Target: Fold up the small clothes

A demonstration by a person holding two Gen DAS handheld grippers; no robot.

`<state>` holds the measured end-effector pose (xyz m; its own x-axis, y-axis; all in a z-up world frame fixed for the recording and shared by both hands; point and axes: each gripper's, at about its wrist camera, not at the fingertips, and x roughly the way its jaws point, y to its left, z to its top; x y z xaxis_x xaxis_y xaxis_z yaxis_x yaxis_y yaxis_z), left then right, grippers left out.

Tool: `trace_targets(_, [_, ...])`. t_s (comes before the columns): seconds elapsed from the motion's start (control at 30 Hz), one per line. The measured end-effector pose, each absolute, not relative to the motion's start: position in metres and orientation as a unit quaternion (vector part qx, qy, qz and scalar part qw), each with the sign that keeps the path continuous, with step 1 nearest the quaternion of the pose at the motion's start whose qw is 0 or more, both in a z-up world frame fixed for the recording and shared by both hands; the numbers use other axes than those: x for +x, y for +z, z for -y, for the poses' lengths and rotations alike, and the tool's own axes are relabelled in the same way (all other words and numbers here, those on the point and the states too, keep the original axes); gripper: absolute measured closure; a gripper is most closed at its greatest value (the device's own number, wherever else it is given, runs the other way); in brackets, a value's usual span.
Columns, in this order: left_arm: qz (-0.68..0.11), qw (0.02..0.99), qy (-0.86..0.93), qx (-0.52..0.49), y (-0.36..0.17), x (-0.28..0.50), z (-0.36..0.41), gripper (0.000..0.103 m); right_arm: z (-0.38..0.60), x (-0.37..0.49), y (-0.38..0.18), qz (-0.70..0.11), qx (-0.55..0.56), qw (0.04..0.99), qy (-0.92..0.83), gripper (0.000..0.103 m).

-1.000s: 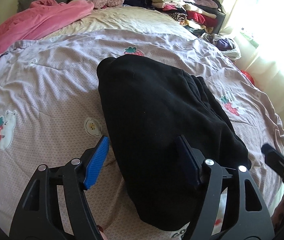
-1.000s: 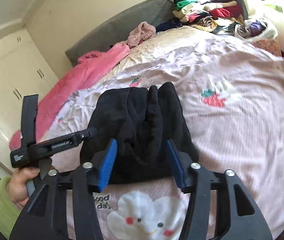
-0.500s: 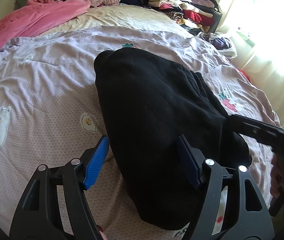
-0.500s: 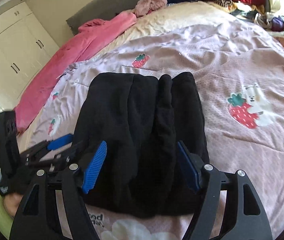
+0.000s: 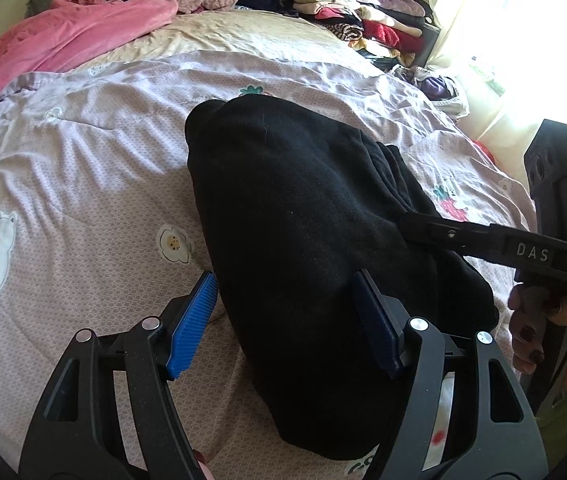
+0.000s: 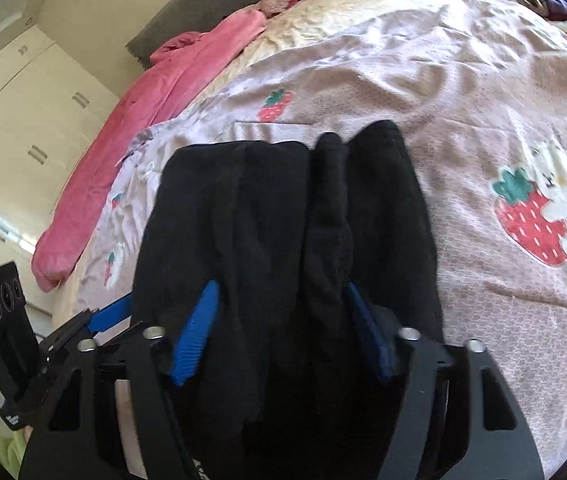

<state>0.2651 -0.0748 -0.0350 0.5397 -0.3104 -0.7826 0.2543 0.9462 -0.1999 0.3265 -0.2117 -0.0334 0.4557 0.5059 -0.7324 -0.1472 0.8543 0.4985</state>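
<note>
Black fleece, your garment [image 5: 307,240] lies partly folded in the middle of the bed [image 5: 83,184], ridged in several loose lengthwise layers. Your right hand-held gripper [image 6: 279,332] is closing with the near edge of those layers between its pads; whether they press yet, you cannot tell. Your left hand-held gripper [image 5: 287,320] stands about half open astride the garment's left edge, gripping nothing. Risk: the right jaws may catch only 1 or 2 layers, so the rest slide out on lifting. With the left side unheld, the stack could skew.
</note>
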Motion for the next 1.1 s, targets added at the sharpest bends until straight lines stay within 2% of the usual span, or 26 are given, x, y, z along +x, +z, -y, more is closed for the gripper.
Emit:
trace_targets(0.03, [-0.451, 0.877, -0.161, -0.030, -0.035, 0.264, 0.075, 0.041, 0.208, 0.326, -0.030, -0.481, 0.174, 0.837, 0.196, 0.060])
trace_targets(0.13, [-0.451, 0.877, -0.162, -0.032, -0.035, 0.264, 0.075, 0.041, 0.204, 0.327, -0.028, -0.477, 0.158, 0.843, 0.191, 0.060])
trace_targets(0.2, [-0.452, 0.876, -0.163, -0.034, -0.035, 0.264, 0.076, 0.039, 0.208, 0.330, -0.033, -0.479, 0.168, 0.842, 0.184, 0.053])
trace_targets(0.27, [-0.453, 0.876, -0.162, -0.035, -0.035, 0.264, 0.076, 0.039, 0.213, 0.333, -0.042, -0.485, 0.190, 0.832, 0.190, 0.051])
trace_targets(0.37, [-0.456, 0.874, -0.162, -0.037, -0.037, 0.265, 0.076, 0.039, 0.216, 0.333, -0.048, -0.482, 0.208, 0.828, 0.197, 0.062])
trace_targets(0.43, [-0.457, 0.874, -0.161, -0.038, -0.037, 0.265, 0.076, 0.039, 0.215, 0.331, -0.044, -0.470, 0.204, 0.834, 0.205, 0.079])
trace_targets(0.53, [-0.456, 0.874, -0.161, -0.043, -0.034, 0.264, 0.073, 0.041, 0.207, 0.323, -0.026, -0.446, 0.167, 0.854, 0.212, 0.085])
trace_targets(0.8, [-0.441, 0.873, -0.204, -0.053, -0.006, 0.249, 0.087, 0.041, 0.204, 0.303, 0.034, -0.381, 0.056, 0.904, 0.185, 0.087])
trace_targets(1.1, [-0.456, 0.868, -0.199, 0.001, -0.026, 0.247, 0.120, 0.040, 0.227, 0.313, -0.015, -0.438, 0.065, 0.885, 0.145, 0.087])
